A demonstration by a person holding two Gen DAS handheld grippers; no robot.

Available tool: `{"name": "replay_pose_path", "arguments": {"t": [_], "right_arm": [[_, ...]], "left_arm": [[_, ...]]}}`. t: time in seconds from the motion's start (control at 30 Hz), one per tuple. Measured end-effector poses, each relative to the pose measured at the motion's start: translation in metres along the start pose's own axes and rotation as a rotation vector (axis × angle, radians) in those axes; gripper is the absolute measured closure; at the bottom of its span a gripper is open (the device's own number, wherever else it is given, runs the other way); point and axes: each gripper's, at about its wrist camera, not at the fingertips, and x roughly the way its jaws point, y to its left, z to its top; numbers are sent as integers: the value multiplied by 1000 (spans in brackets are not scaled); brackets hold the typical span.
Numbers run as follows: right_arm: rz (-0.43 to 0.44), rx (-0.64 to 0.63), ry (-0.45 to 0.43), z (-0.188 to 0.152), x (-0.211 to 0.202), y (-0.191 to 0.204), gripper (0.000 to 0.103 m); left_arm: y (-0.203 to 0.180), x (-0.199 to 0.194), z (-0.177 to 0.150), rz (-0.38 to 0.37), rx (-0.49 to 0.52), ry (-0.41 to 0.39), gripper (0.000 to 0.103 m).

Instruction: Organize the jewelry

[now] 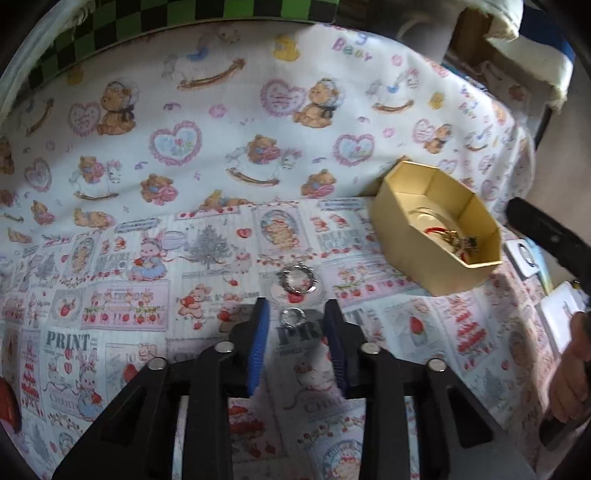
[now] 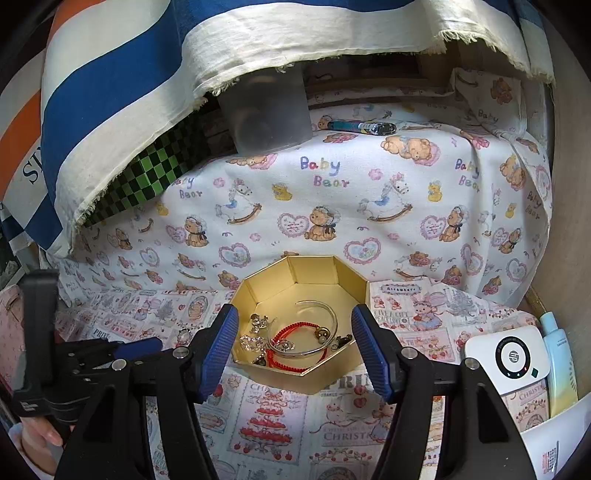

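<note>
A gold octagonal box (image 1: 428, 254) (image 2: 314, 376) stands on the printed cloth. It holds a red cord bracelet (image 2: 291, 332), a thin bangle (image 2: 325, 332) and several small trinkets. In the left wrist view, two silver rings lie on the cloth: a small one (image 1: 292, 316) between my open left gripper's (image 1: 297, 314) fingertips, and a larger beaded one (image 1: 299, 279) just beyond. My right gripper (image 2: 295, 325) is open and empty, its fingers either side of the box's near rim. The left gripper also shows at the left edge of the right wrist view (image 2: 122, 350).
A white round-dial device (image 2: 506, 358) and a pale blue tube (image 2: 559, 354) lie right of the box. A translucent tub (image 2: 267, 110) and a lighter (image 2: 362, 127) sit at the back under a blue-and-cream cloth. A green checkered cloth (image 1: 177, 18) borders the far edge.
</note>
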Motion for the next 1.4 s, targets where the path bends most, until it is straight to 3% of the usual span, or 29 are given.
{"name": "replay_pose_path", "arguments": {"t": [0.13,0.33,0.63,0.7,0.83,0.97,1.07,1.27,1.4], "right_arm": [[-2,2,-5,1,-2,0,37],[-5,1,-6,2,-4,-1,37],[2,-40,-28,1,-15,13,37],[-61,-40,-47,1,-22,22,37],[-73,-96,-55,5,-28,55,37],[-24,-154,36,10,-11,90,37],[54,-165,175,10,19,112,37],[25,-191,318,1,75,136,50],[-16,-182,345,-4,98,135,57]], "left_arm": [[-6,3,-1,27,12,-5,91],[-1,-8,-4,34,-27,0,91],[22,-78,4,31,-92,-204,91],[28,-89,3,21,-101,-247,91],[47,-91,7,61,-146,-266,91],[62,-84,7,130,-174,-257,91],[76,-79,5,152,-209,-237,91],[93,-72,1,190,-254,-216,91],[96,-61,0,205,-260,-182,91]]}}
